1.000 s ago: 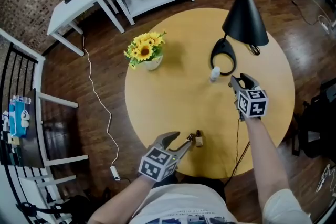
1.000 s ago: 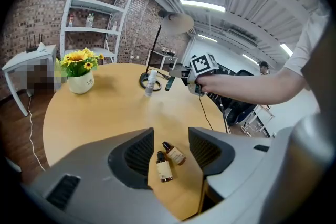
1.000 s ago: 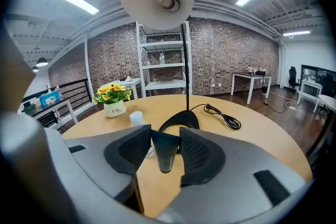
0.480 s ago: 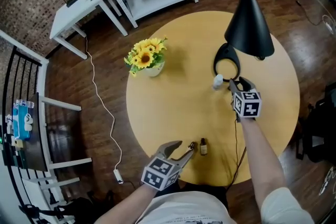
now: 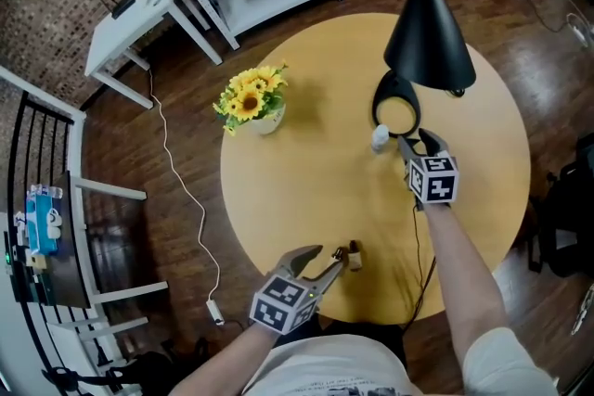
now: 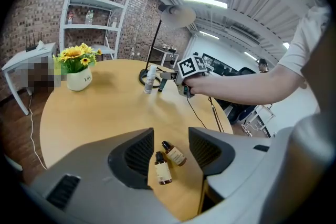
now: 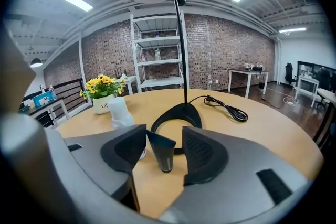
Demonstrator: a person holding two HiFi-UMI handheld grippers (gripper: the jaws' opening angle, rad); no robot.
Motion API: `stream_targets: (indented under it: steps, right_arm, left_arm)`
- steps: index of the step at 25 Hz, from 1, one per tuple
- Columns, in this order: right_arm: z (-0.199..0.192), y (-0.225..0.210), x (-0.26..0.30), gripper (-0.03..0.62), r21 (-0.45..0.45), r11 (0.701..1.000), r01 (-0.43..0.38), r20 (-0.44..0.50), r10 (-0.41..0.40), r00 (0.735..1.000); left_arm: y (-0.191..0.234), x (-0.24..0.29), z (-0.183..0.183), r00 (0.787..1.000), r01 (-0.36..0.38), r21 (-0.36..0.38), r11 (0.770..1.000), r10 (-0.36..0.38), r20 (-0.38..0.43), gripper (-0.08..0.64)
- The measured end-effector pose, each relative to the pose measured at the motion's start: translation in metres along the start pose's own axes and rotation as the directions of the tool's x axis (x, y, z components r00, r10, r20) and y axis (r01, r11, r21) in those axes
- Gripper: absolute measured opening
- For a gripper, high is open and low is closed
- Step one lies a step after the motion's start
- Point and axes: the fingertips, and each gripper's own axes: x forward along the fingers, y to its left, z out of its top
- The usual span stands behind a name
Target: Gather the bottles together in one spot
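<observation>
The left gripper (image 6: 170, 135) is keeping its jaws released, with two small brown dark-capped bottles (image 6: 161, 168) lying side by side between them on the round tan wooden table (image 6: 94, 113). The right gripper (image 7: 164, 134) is opening its jaws around one dark teal tube (image 7: 164, 153) standing cap-down between them. One white plastic bottle (image 7: 121, 112) is standing just outside its left jaw. Beyond the tips are sitting one black ring-footed lamp (image 7: 181, 113), one white pot of yellow sunflowers (image 7: 103, 97), one white shelf unit (image 7: 157, 60) and a brick wall (image 7: 226, 50).

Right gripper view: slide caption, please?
Right gripper, jaws opening around a dark cap-down plastic tube, beside a white bottle and black ring-shaped lamp base.
</observation>
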Motion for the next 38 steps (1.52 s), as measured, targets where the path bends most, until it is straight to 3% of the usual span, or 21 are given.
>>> stream_targets:
  steps: [15, 23, 27, 33, 38]
  right_arm:
    - [0.031, 0.005, -0.027, 0.260, -0.041, 0.994, -0.098, 0.118, 0.102, 0.988]
    - [0.034, 0.020, -0.094, 0.270, -0.012, 0.991, -0.134, 0.177, 0.134, 0.975]
    - [0.007, 0.038, -0.141, 0.273, -0.090, 0.990, -0.107, 0.123, 0.118, 0.985]
    - [-0.038, 0.096, -0.218, 0.290, -0.081, 0.992, -0.097, 0.051, 0.102, 0.994]
    - [-0.058, 0.146, -0.284, 0.295, 0.013, 0.997, -0.072, 0.048, 0.071, 0.996]
  left_arm:
    - [-0.011, -0.002, 0.000, 1.000, -0.018, 0.016, 1.000, 0.018, -0.004, 0.206]
    - [-0.005, -0.005, 0.005, 1.000, -0.016, 0.048, 0.999, 0.016, -0.009, 0.232]
    - [0.004, -0.012, 0.017, 1.000, -0.020, 0.057, 0.998, 0.019, 0.017, 0.233]
    - [0.002, -0.036, 0.021, 0.997, 0.057, 0.067, 0.996, -0.060, 0.052, 0.279]
    - [-0.005, -0.078, 0.015, 0.972, 0.194, 0.040, 0.980, -0.198, 0.126, 0.328]
